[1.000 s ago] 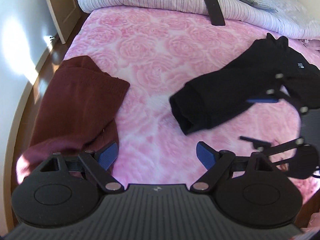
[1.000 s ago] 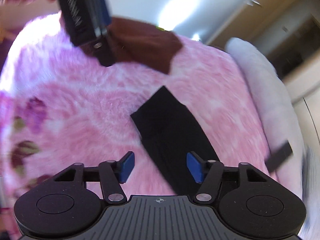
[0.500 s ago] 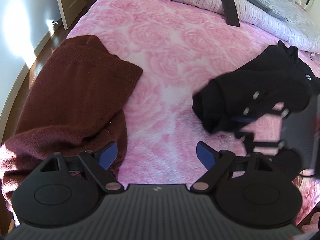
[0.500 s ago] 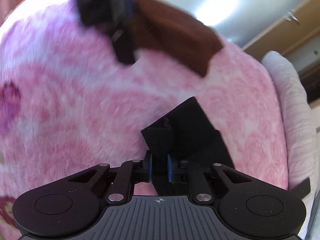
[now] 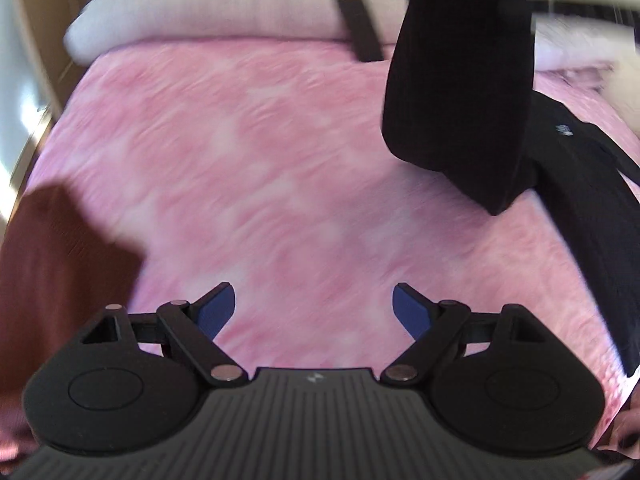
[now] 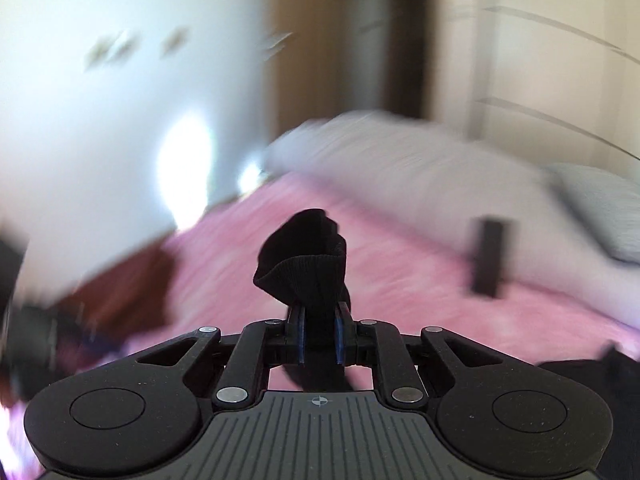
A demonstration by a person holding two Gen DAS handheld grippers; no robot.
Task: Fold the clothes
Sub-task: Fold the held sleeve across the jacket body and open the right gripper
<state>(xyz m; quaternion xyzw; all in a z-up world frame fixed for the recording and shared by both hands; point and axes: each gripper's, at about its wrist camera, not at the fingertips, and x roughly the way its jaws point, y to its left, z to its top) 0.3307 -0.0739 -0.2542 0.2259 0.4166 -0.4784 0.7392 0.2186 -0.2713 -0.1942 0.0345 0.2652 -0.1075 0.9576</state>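
My right gripper (image 6: 319, 338) is shut on the cuff end of a black garment (image 6: 306, 268) and holds it up above the bed. In the left wrist view that black garment (image 5: 460, 92) hangs in the air at the upper right, its lower part trailing on the pink rose-print bedspread (image 5: 260, 168). My left gripper (image 5: 313, 310) is open and empty, low over the bedspread. A maroon knit garment (image 5: 56, 264) lies at the left edge of the bed; it also shows in the right wrist view (image 6: 120, 284).
A white striped duvet (image 5: 208, 20) lies rolled along the head of the bed with a dark flat remote-like object (image 5: 360, 28) on it. A grey pillow (image 6: 600, 208) sits at the right. A white wall (image 6: 120, 100) and wooden doors border the bed's left side.
My right gripper closed on the black garment's end and lifted it high off the bed. My left gripper stayed open and swung to face the head of the bed.
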